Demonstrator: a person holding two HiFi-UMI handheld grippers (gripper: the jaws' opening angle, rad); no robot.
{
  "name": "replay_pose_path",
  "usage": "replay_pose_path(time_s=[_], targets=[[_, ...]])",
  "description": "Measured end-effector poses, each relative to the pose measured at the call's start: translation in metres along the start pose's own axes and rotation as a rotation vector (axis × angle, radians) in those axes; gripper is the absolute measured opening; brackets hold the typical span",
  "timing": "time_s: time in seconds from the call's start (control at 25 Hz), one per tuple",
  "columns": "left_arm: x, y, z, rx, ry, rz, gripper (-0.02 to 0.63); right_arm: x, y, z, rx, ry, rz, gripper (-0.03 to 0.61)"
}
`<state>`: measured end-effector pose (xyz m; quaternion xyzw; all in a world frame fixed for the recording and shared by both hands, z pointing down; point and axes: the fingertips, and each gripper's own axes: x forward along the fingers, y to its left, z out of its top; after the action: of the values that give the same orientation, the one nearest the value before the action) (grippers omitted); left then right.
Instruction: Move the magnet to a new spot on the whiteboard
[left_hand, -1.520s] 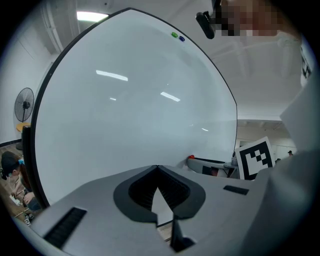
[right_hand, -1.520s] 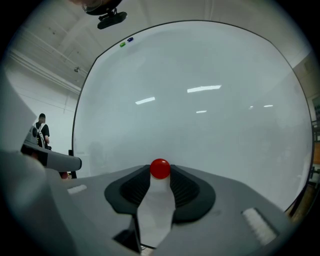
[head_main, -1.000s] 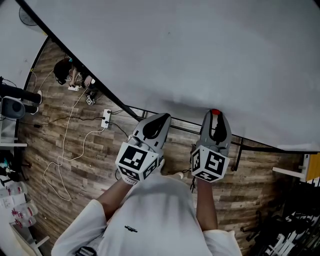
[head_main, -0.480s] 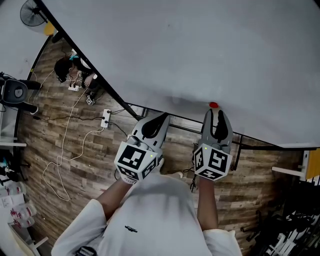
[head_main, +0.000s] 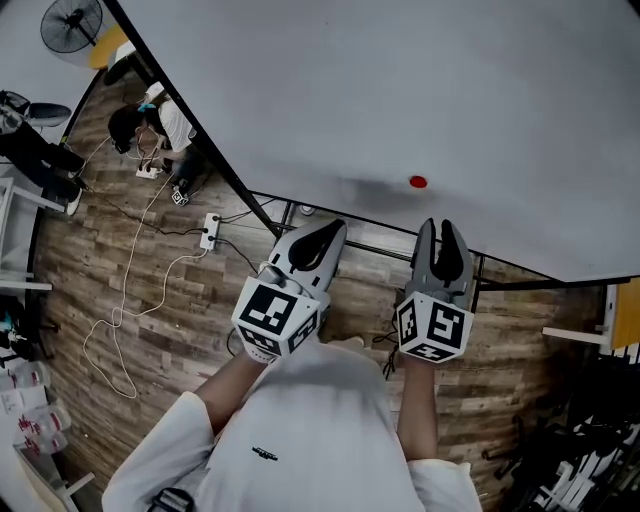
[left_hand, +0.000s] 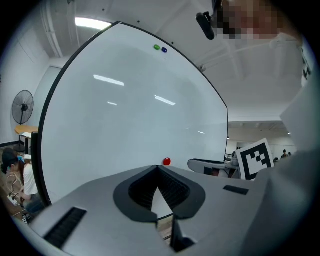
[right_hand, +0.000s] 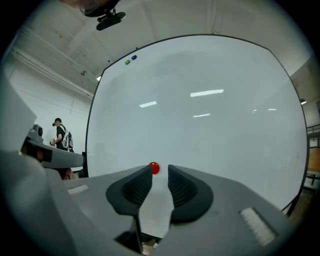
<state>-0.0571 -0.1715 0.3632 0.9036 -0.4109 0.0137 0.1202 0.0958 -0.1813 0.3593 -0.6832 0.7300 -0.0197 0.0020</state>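
The small red round magnet (head_main: 417, 182) is seen stuck on the white whiteboard (head_main: 400, 90), ahead of the right hand-held gripper (head_main: 441, 228), which is spread and empty, its jaws just narrowed. The left hand-held gripper (head_main: 325, 232) is pressed together. Placement is judged done; withdrawal is called for.

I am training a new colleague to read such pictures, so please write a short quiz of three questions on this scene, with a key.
1. True or false: the red magnet is held between the jaws of the right gripper.
2. Which gripper is shut? A) the left gripper B) the right one C) both
3. Which colour has the small magnet beside the blue magnet, near the upper edge of the whiteboard?
Key: 1 false: it sticks on the whiteboard, ahead of that gripper, whose empty jaws stand apart and have just been closing. 2 A. 3 green.
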Motion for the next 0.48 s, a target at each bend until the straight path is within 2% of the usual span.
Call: replay_pose_path(time_s=[0.2, 0.48], targets=[[-0.008, -0.018, -0.003, 0.012, -0.010, 0.002, 0.006, -0.024, -0.005, 0.002, -0.034, -0.006, 0.024, 0.062], [-0.017, -0.046, 0.001, 0.027, -0.017, -0.001, 0.006, -0.058, -0.013, 0.013, -0.039, -0.021, 0.061, 0.035]])
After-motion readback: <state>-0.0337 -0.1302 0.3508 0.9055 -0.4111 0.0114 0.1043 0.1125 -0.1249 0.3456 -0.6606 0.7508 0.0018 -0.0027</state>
